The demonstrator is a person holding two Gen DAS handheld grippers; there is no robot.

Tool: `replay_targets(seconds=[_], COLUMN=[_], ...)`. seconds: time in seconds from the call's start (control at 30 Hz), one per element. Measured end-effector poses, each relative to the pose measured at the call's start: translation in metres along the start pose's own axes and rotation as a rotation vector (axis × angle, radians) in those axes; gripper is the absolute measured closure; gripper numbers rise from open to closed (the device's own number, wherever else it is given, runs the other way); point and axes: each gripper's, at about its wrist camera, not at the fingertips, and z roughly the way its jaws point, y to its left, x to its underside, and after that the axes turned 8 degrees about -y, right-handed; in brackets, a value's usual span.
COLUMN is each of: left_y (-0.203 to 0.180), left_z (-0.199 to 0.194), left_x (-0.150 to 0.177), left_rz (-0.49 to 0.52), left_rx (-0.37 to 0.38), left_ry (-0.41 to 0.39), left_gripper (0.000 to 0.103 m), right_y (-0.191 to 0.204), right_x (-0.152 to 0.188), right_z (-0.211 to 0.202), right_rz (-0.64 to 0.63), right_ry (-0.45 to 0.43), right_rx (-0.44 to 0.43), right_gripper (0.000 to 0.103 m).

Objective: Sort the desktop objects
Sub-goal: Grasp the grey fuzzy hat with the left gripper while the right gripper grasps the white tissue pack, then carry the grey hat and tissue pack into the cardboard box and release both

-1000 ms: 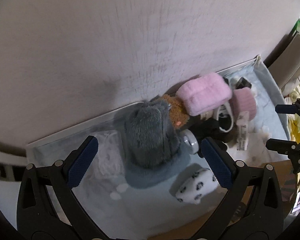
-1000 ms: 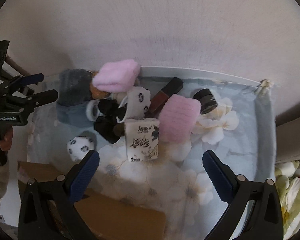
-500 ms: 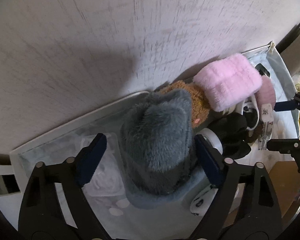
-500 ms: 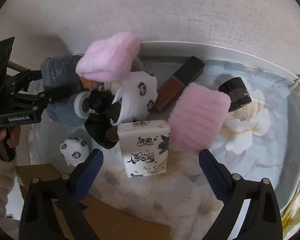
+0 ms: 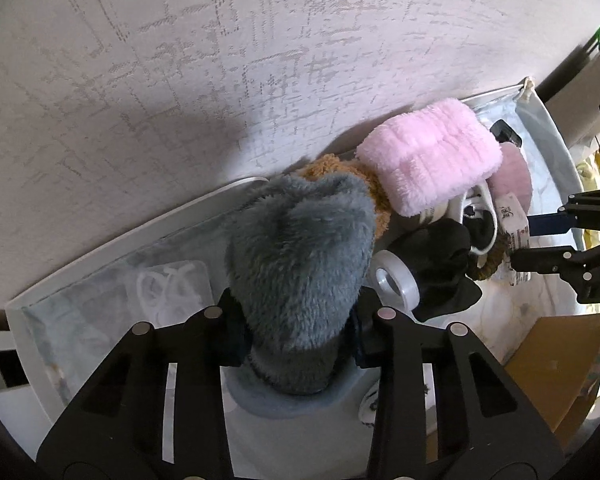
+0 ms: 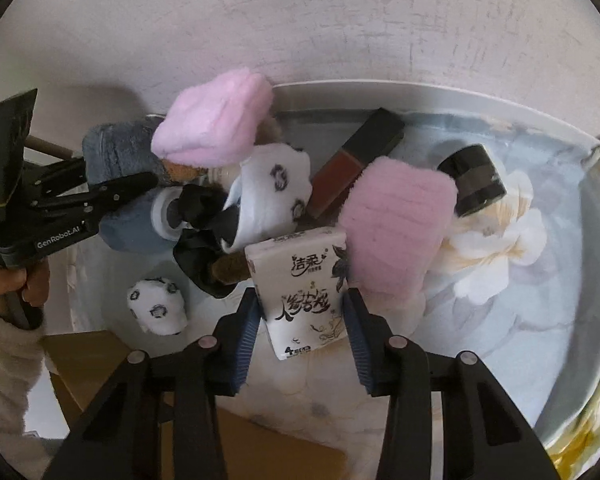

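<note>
My left gripper (image 5: 296,332) is shut on a grey fluffy slipper (image 5: 296,264) at the left of the pile; it also shows in the right wrist view (image 6: 116,156). My right gripper (image 6: 302,312) is closed around a white tissue pack (image 6: 304,292) with black lettering, its blue pads against both sides. Behind lie a pink fluffy slipper (image 6: 216,120), a second pink slipper (image 6: 396,232), a white patterned sock (image 6: 272,192), a black cloth (image 6: 204,216) and a tape roll (image 5: 394,284).
Everything lies on a floral cloth (image 6: 500,280) against a white wall. A dark red lip gloss (image 6: 356,160) and a black jar (image 6: 476,180) lie at the back. A balled white sock (image 6: 156,306) and a cardboard box (image 6: 100,368) are at the front left.
Both grippers moved forward and closed: the left one onto the grey slipper, the right one onto the tissue pack.
</note>
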Motion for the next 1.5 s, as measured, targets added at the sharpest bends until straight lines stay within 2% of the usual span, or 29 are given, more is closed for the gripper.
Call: replay_targets(seconds=[0.1, 0.2, 0.37, 0.47, 0.7, 0.8, 0.83, 0.87, 1.0, 1.03, 1.17, 1.23, 1.33, 1.5], left_y=[-0.003, -0.006, -0.009, -0.012, -0.022, -0.006, -0.011, 0.011, -0.001, -0.007, -0.003, -0.011, -0.030, -0.059], left_z=[0.003, 0.006, 0.009, 0.006, -0.021, -0.054, -0.066, -0.108, -0.168, -0.185, -0.253, -0.273, -0.281, -0.270], left_x=[0.001, 0.001, 0.001, 0.001, 0.000, -0.014, -0.013, -0.012, -0.004, -0.002, 0.024, 0.039, 0.062, 0.100], left_rz=[0.003, 0.003, -0.006, -0.011, 0.005, 0.001, -0.002, -0.005, 0.000, 0.001, -0.009, -0.022, -0.036, -0.062], left_rx=[-0.003, -0.008, -0.007, 0.001, -0.015, -0.018, -0.017, -0.014, -0.019, -0.026, -0.031, -0.026, -0.028, -0.031], left_ry=[-0.001, -0.006, -0.009, -0.017, -0.063, -0.095, -0.109, -0.123, -0.185, -0.201, -0.226, -0.232, -0.229, -0.175], left_gripper=[0.070, 0.070, 0.073, 0.076, 0.076, 0.076, 0.076, 0.076, 0.076, 0.076, 0.076, 0.076, 0.076, 0.076], right_y=[0.004, 0.004, 0.004, 0.008, 0.019, 0.027, 0.028, 0.029, 0.034, 0.038, 0.071, 0.082, 0.097, 0.104], right_x=[0.004, 0.001, 0.000, 0.001, 0.008, 0.009, 0.010, 0.014, 0.013, 0.029, 0.055, 0.063, 0.084, 0.122], right_z=[0.003, 0.017, 0.030, 0.022, -0.008, -0.033, -0.040, -0.047, -0.080, -0.097, -0.115, -0.130, -0.140, -0.137], right_rz=[-0.021, -0.024, -0.024, -0.046, -0.071, -0.074, -0.076, -0.080, -0.104, -0.111, -0.153, -0.172, -0.215, -0.249], right_ry=[-0.004, -0.001, 0.015, -0.011, -0.050, -0.079, -0.089, -0.104, -0.148, -0.157, -0.188, -0.193, -0.191, -0.160], right_rx=[0.014, 0.038, 0.035, 0.036, 0.024, 0.007, 0.004, -0.001, -0.026, -0.033, -0.066, -0.082, -0.097, -0.101], right_gripper=[0.064, 0.058, 0.060, 0.062, 0.062, 0.062, 0.062, 0.062, 0.062, 0.062, 0.062, 0.062, 0.062, 0.062])
